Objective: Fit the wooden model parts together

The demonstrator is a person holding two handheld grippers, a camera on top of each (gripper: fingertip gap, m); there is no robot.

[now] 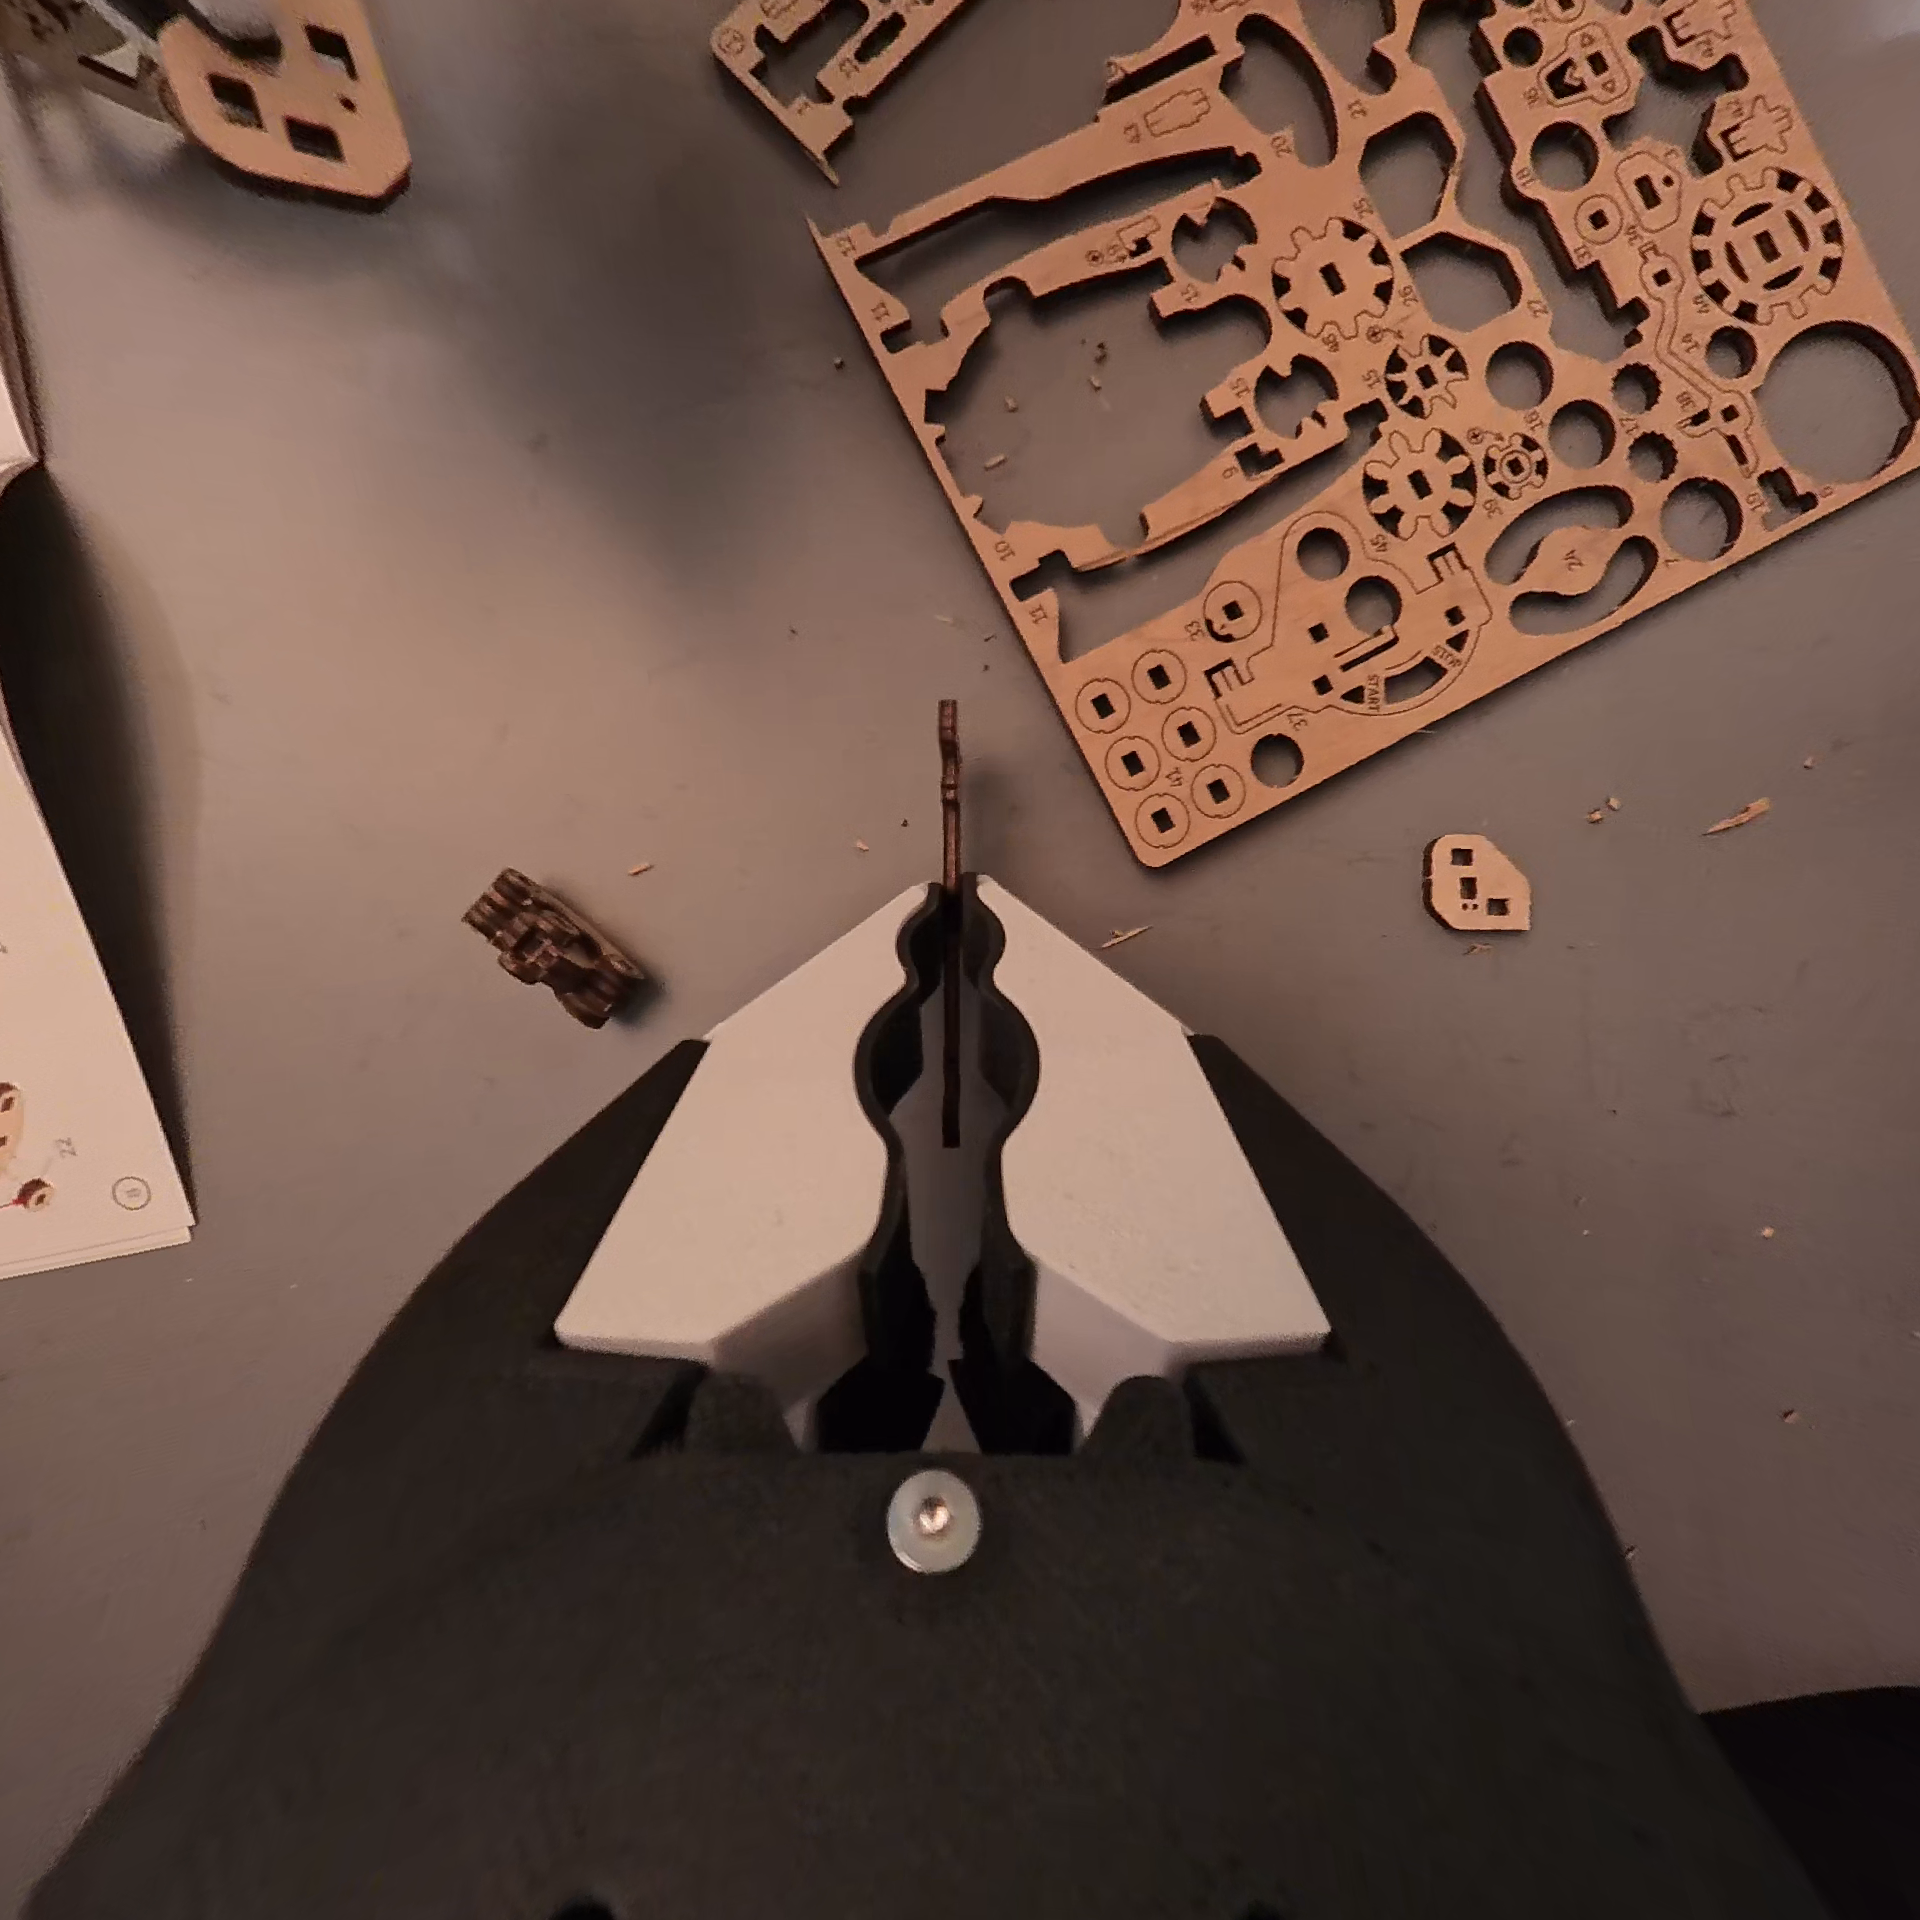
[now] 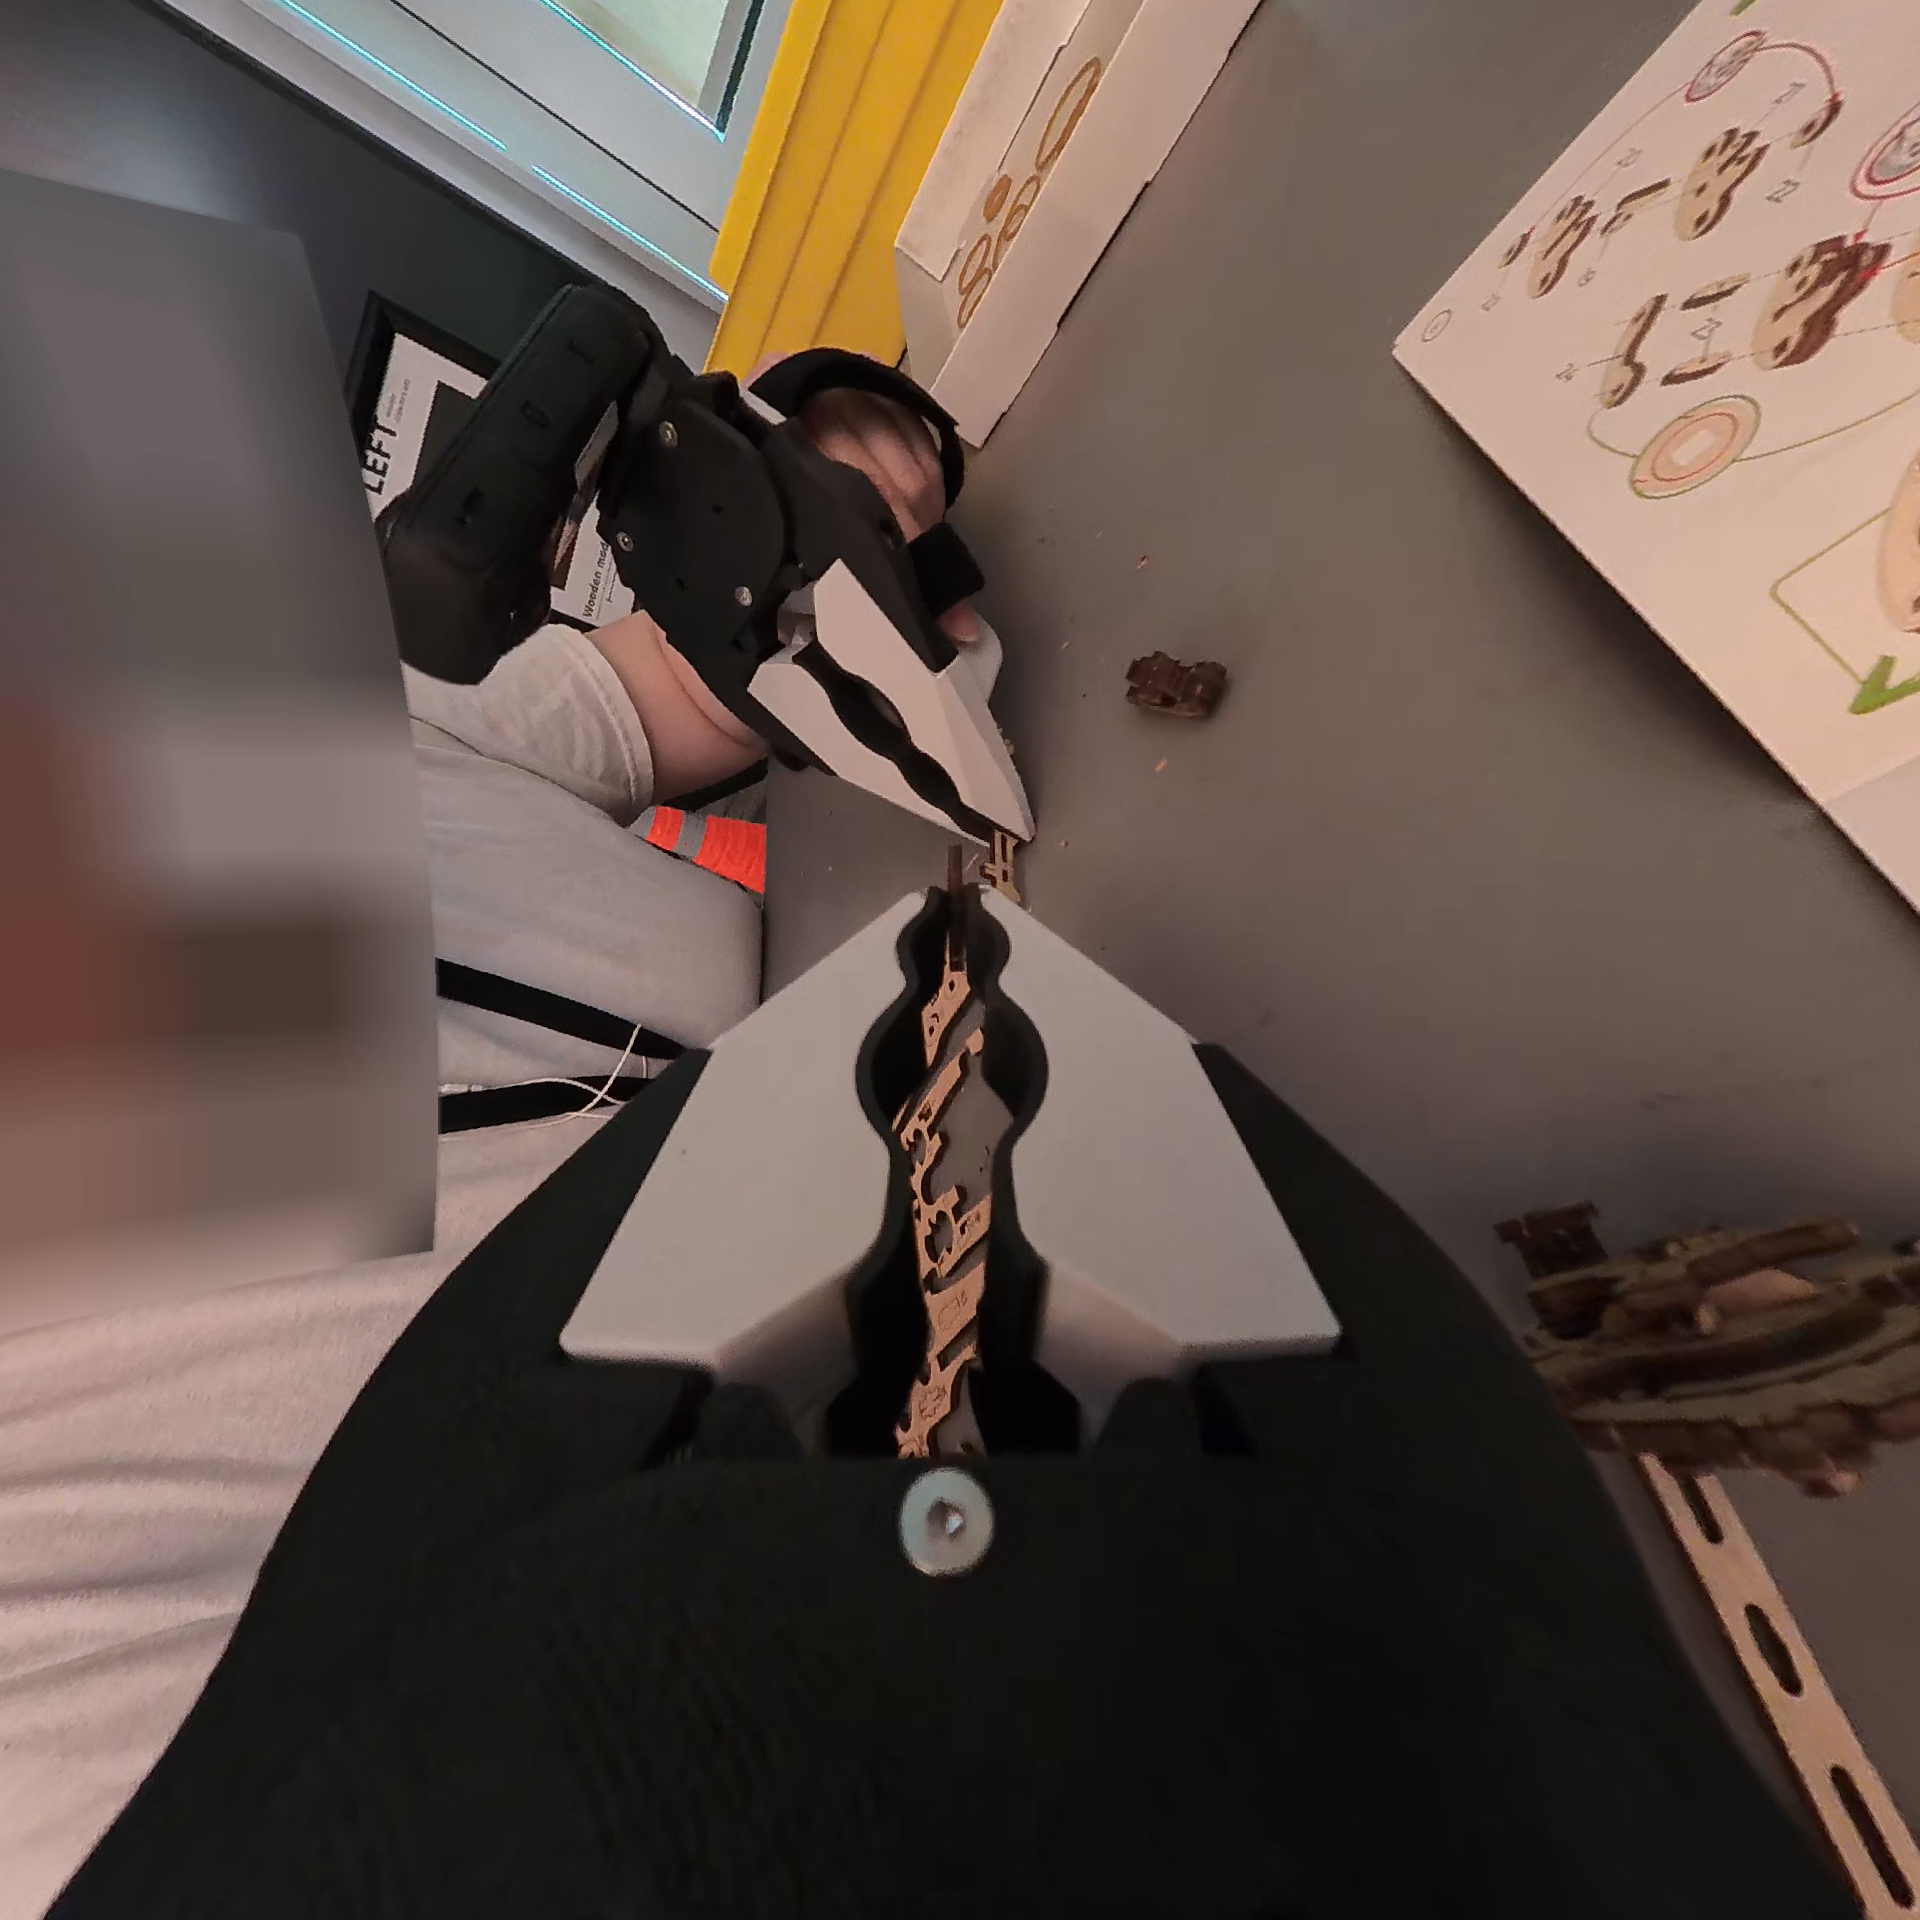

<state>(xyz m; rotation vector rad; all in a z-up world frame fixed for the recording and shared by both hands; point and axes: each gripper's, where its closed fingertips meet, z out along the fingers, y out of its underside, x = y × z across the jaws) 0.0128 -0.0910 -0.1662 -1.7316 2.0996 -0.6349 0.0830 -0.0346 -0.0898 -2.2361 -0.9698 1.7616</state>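
Left wrist view: left gripper jaws pinch thin wooden piece.

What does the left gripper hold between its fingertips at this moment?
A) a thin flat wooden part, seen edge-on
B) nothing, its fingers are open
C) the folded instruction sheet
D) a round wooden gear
A: in the left wrist view the left gripper is shut on a thin flat wooden part, which sticks out edge-on past its fingertips above the grey table.
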